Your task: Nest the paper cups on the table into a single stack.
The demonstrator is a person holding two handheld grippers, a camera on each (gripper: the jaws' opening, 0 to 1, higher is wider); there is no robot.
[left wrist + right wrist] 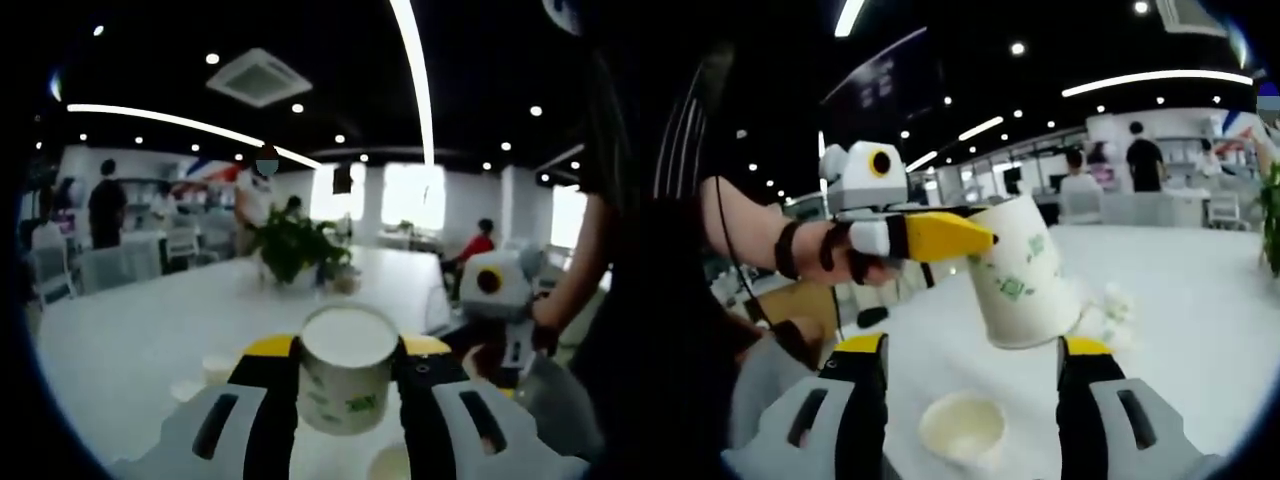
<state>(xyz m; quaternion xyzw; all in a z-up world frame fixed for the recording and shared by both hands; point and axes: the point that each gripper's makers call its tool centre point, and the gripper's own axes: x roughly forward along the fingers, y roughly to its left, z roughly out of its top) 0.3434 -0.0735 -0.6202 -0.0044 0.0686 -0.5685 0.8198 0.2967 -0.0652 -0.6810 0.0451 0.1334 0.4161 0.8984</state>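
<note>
- The desk (140,330) is a long white surface; it also appears in the right gripper view (1200,300), with chairs and several people standing or seated well behind it.
- A potted plant (292,248) stands on the desk's far part, near the middle of the left gripper view.
- The left tool (348,405) is clamped on a paper cup (347,368) with green print. The jaws press its two sides, and the cup is held above the desk with its white open mouth facing the camera.
- In the right gripper view the same left tool (980,238) enters from the left, held by a person's hand (855,255) with dark straps at the wrist. Its yellow jaw tip lies against the held cup (1018,275), which is tilted there, off the desk.
- The right tool (975,385) stands with its jaws apart, holding nothing; the held cup hangs above the gap between them.
- A second cup (961,428) stands on the desk, mouth up, low between the right tool's jaws and touching neither.
- Two further small cups (218,366) sit on the desk at the lower left of the left gripper view, just beside the left tool's jaw; detail is too blurred to tell.
</note>
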